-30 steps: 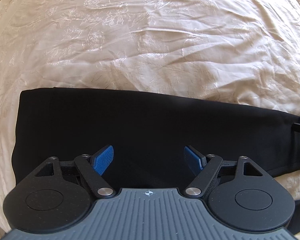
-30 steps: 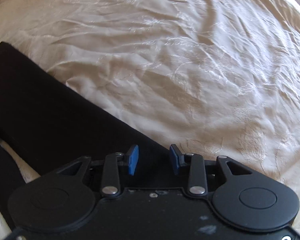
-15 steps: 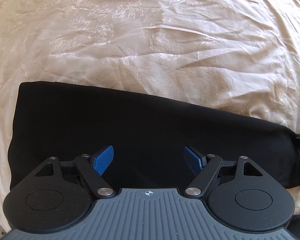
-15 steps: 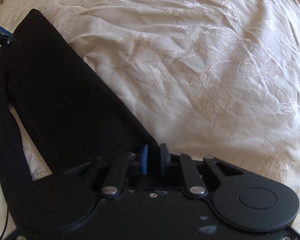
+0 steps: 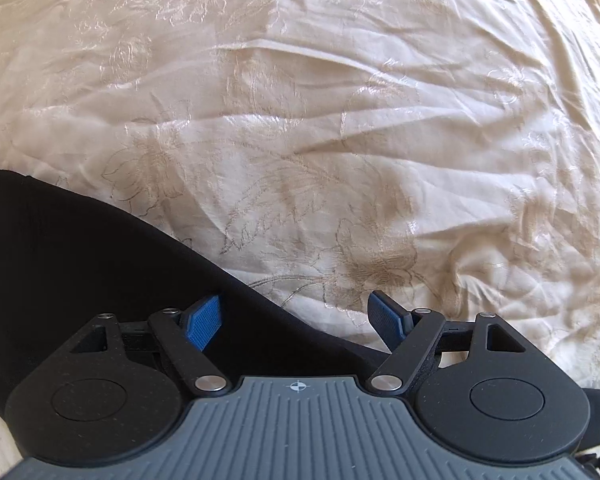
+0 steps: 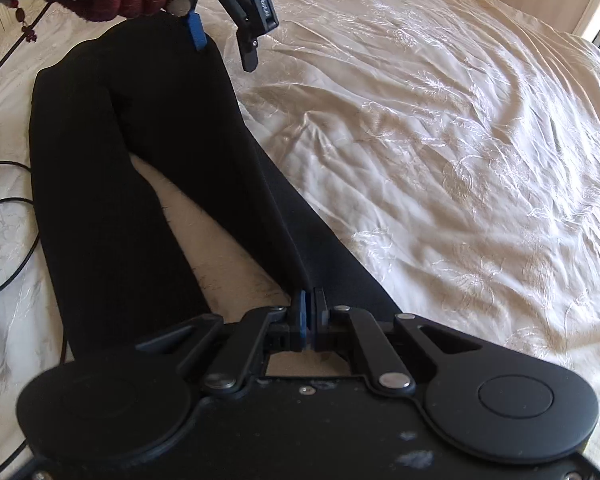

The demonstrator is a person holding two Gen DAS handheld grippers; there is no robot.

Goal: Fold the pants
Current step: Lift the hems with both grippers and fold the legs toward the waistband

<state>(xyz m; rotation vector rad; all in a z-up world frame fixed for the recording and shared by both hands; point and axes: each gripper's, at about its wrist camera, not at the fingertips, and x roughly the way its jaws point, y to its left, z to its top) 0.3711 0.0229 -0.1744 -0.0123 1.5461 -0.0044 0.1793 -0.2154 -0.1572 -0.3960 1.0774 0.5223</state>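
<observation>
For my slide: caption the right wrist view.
Right tool pinches black pants on a cream bedspread; left tool hovers open beyond.

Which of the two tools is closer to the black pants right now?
The right. The right tool is shut on the pants, pinching one edge. The left tool hangs open over the far end, with one finger above the cloth, gripping nothing.

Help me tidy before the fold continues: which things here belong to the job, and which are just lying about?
In the job:
black pants
right gripper, shut on their edge
left gripper, open over them

Lying about:
black cable
cream bedspread, only the work surface
</observation>
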